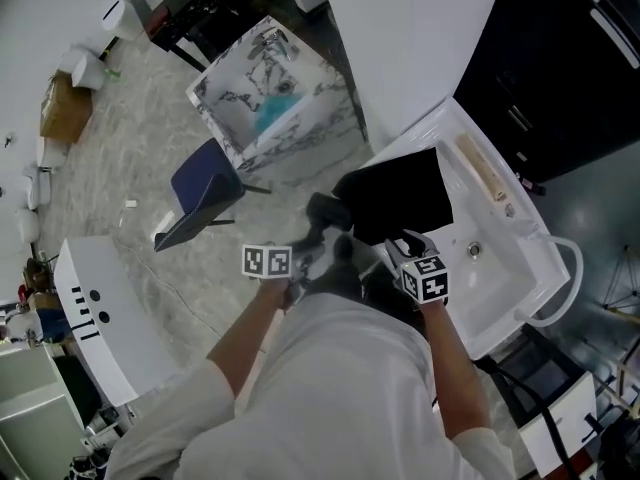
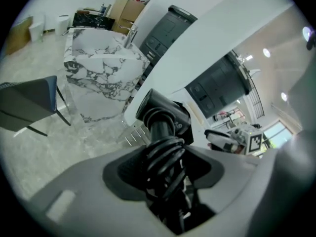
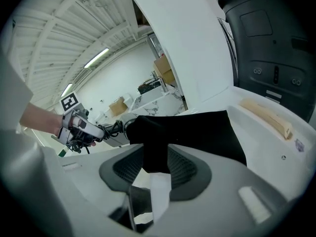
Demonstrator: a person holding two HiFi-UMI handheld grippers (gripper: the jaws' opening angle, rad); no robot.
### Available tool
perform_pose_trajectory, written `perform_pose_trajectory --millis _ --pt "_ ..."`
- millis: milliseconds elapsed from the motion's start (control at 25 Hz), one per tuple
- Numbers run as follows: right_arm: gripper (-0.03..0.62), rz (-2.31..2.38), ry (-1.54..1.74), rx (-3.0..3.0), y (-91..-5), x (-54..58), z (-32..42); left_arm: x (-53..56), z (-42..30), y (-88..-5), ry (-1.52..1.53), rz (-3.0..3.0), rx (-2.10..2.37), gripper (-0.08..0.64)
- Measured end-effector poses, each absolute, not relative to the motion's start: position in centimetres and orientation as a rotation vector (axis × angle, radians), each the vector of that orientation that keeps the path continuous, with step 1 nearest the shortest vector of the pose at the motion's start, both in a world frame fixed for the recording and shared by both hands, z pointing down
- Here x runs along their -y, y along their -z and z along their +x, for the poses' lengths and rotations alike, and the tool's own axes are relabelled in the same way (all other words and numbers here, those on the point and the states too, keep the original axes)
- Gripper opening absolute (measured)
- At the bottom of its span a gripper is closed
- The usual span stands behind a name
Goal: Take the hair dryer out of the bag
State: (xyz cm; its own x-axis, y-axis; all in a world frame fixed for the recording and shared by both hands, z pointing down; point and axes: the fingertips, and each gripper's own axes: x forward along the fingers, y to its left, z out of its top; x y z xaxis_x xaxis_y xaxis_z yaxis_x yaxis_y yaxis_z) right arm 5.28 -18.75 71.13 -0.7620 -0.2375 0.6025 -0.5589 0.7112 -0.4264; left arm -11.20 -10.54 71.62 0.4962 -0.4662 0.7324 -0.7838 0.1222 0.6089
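Note:
The dark hair dryer (image 1: 326, 211) is out in the air to the left of the black bag (image 1: 400, 193), which lies on the white sink counter. My left gripper (image 1: 305, 251) is shut on the dryer's handle, which has the black cord (image 2: 165, 157) coiled round it. In the left gripper view the dryer's head (image 2: 163, 113) sticks up past the jaws of this gripper (image 2: 165, 169). My right gripper (image 1: 400, 251) is shut on the near edge of the bag. In the right gripper view a fold of the bag (image 3: 197, 132) runs down between the pads of this gripper (image 3: 155, 169), and the dryer (image 3: 118, 125) shows left of it.
The white sink (image 1: 500, 268) has a drain basin on its right and a beige stick-like thing (image 1: 483, 168) on its far rim. A marble-patterned block (image 1: 270, 93) and a blue chair (image 1: 205, 188) stand on the floor to the left. A dark cabinet (image 1: 560, 58) rises behind the sink.

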Motion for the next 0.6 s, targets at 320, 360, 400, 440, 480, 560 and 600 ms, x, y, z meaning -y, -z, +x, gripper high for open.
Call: perform_pose_trajectory --millis 320,360,400,440,480,560,600 --pt "0.153 0.673 -0.833 2.388 -69.9 17.9 4.0 9.8 -13.1 -69.0 -0.257 1.587 1.123 0.222" --pt "0.153 0.685 -0.834 2.385 -69.6 17.6 3.7 9.9 -13.3 -68.7 -0.251 1.600 1.116 0.222" --pt "0.153 0.698 -0.836 2.384 -69.3 17.3 3.5 10.0 -13.4 -68.5 -0.245 1.613 1.107 0.222" --pt "0.153 0.711 -0.840 2.384 -69.0 16.9 3.3 10.1 -13.5 -68.2 -0.239 1.628 1.098 0.222" --pt "0.153 0.723 -0.842 2.384 -68.7 16.5 3.0 10.1 -13.6 -67.9 -0.232 1.644 1.089 0.222" --pt "0.153 0.748 -0.840 2.378 -68.3 15.6 2.7 10.2 -13.7 -67.3 -0.215 1.674 1.070 0.222" --pt "0.153 0.762 -0.838 2.374 -68.0 15.2 2.7 10.2 -13.7 -67.0 -0.206 1.686 1.059 0.222"
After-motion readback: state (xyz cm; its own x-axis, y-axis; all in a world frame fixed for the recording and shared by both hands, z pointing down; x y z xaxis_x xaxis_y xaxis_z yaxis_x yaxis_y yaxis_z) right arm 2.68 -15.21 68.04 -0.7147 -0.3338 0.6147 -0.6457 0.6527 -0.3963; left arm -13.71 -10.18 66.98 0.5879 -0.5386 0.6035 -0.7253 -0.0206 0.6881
